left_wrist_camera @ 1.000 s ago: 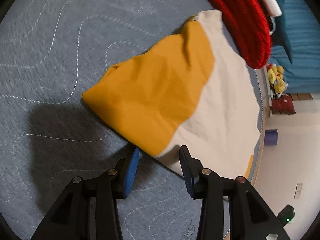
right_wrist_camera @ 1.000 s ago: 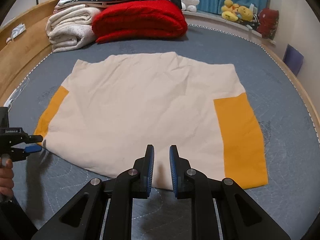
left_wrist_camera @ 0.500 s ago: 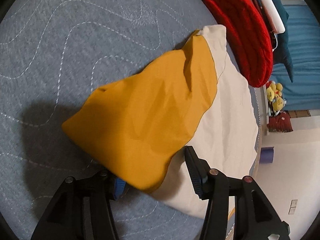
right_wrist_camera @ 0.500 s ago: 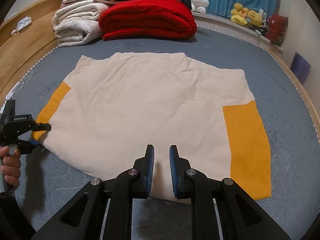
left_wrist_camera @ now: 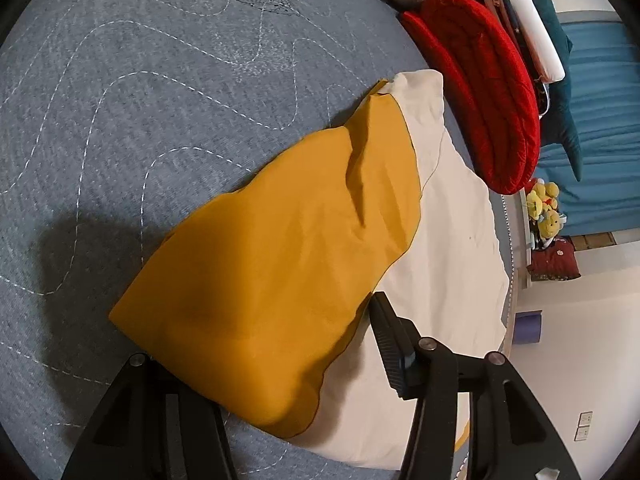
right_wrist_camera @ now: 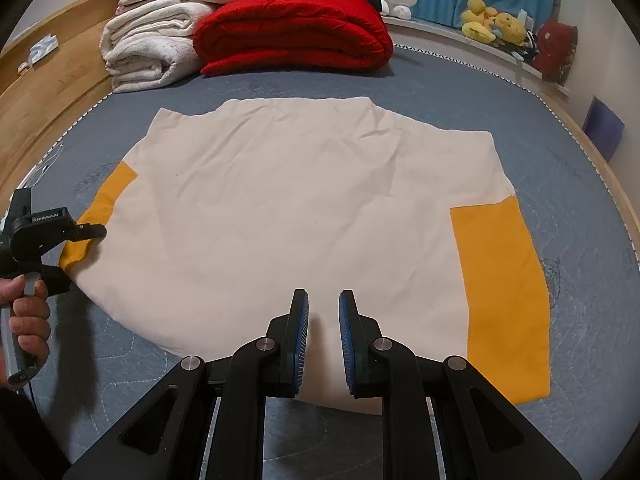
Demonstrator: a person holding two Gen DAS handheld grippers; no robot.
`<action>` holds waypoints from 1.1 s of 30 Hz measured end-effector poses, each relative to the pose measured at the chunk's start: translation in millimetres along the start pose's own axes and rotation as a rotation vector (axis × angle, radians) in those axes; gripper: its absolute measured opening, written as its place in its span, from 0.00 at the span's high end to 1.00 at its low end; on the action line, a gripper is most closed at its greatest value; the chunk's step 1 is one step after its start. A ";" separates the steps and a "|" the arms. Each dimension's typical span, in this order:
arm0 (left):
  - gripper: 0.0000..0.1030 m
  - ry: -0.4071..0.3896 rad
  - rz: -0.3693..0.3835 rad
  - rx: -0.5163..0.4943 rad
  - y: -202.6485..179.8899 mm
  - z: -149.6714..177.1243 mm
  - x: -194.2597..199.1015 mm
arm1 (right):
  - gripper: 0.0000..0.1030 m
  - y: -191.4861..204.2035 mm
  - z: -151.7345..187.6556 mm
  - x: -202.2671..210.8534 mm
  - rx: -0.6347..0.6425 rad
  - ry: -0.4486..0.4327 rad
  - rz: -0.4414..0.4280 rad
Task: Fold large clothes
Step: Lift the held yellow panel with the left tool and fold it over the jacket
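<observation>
A large cream garment (right_wrist_camera: 304,208) with orange side panels lies spread flat on the grey-blue quilted bed (right_wrist_camera: 440,92). In the left wrist view the left orange panel (left_wrist_camera: 288,264) fills the space between my left gripper's open jaws; one finger (left_wrist_camera: 390,344) shows on the cream cloth (left_wrist_camera: 448,272), the other is hidden under the orange cloth. In the right wrist view my left gripper (right_wrist_camera: 86,240) straddles the orange left corner (right_wrist_camera: 78,254). My right gripper (right_wrist_camera: 323,332) hangs over the near hem, jaws slightly apart and empty. The right orange panel (right_wrist_camera: 504,292) lies flat.
A folded red blanket (right_wrist_camera: 296,30) and rolled white towels (right_wrist_camera: 152,50) are stacked at the far end of the bed, under more folded bedding. A wooden bed rail (right_wrist_camera: 52,92) runs on the left. Plush toys (right_wrist_camera: 492,26) sit on the far ledge.
My left gripper has moved forward, so the orange corner now sits between its open jaws and covers one finger. My right gripper has advanced slightly over the hem.
</observation>
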State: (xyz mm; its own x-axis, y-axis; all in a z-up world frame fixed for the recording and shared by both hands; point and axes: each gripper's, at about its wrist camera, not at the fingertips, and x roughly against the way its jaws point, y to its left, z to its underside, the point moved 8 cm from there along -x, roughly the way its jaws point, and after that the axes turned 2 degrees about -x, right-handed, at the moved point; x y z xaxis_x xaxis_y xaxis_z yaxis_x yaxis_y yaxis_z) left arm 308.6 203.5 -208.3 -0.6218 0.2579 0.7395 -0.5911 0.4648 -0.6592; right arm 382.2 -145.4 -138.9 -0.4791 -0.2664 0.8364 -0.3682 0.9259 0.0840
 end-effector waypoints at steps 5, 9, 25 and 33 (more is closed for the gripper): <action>0.85 -0.035 0.007 -0.104 -21.5 0.1 8.9 | 0.83 2.5 0.4 -2.8 -0.003 0.004 -0.011; 0.86 -0.082 0.014 -0.181 -46.7 4.0 25.3 | 0.83 9.2 -3.3 -0.6 -0.006 -0.015 -0.078; 0.87 -0.144 -0.047 -0.391 -103.5 16.5 49.8 | 0.83 20.6 8.8 -35.9 -0.023 0.135 -0.143; 0.88 -0.197 -0.074 -0.568 -156.1 47.3 57.0 | 0.82 -43.7 -17.5 8.3 -0.118 -0.038 -0.054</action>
State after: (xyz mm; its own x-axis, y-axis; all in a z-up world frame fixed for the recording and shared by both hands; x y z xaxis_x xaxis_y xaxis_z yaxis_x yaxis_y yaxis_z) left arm 341.1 105.6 -69.7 -0.7051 0.0708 0.7056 -0.3034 0.8692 -0.3904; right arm 408.3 -183.4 -126.2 -0.4919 -0.3245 0.8080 -0.2987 0.9345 0.1935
